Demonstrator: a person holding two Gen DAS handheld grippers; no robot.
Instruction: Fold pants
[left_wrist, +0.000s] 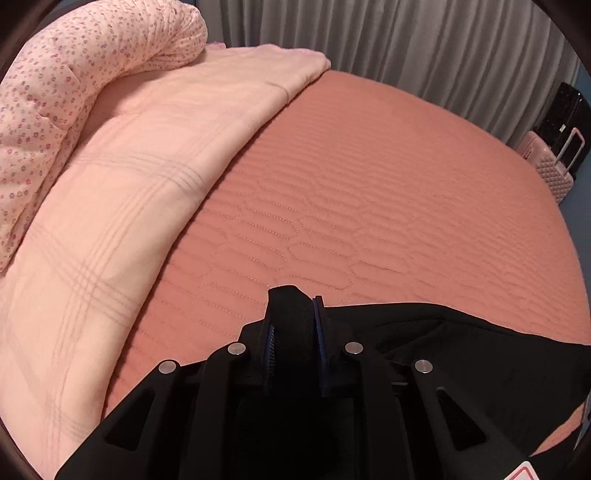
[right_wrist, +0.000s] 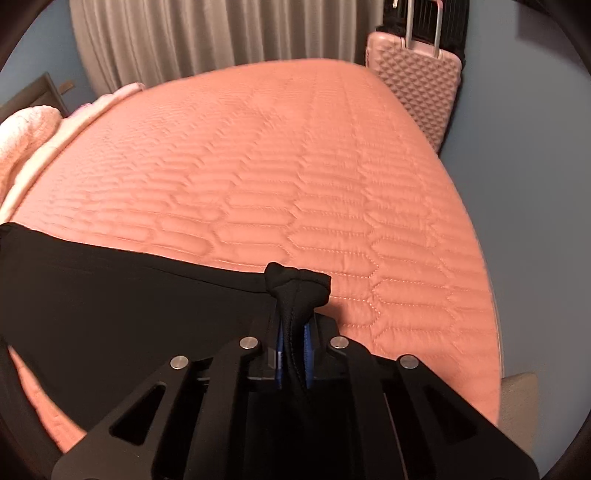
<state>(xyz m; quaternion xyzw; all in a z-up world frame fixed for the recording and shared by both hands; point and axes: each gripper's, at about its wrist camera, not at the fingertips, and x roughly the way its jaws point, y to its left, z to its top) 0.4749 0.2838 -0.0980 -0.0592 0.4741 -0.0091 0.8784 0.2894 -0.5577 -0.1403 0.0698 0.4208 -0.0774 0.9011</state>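
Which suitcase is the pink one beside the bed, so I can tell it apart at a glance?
Start at the orange quilted bedspread and follow it to its far right corner by the grey curtain. The pink suitcase stands upright there. Its diamond-embossed shell and raised handle distinguish it from the black suitcase behind it.

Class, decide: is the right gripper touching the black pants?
Touching. The right wrist view shows the right gripper with its blue pads pinching a bunched fold of the black pants.
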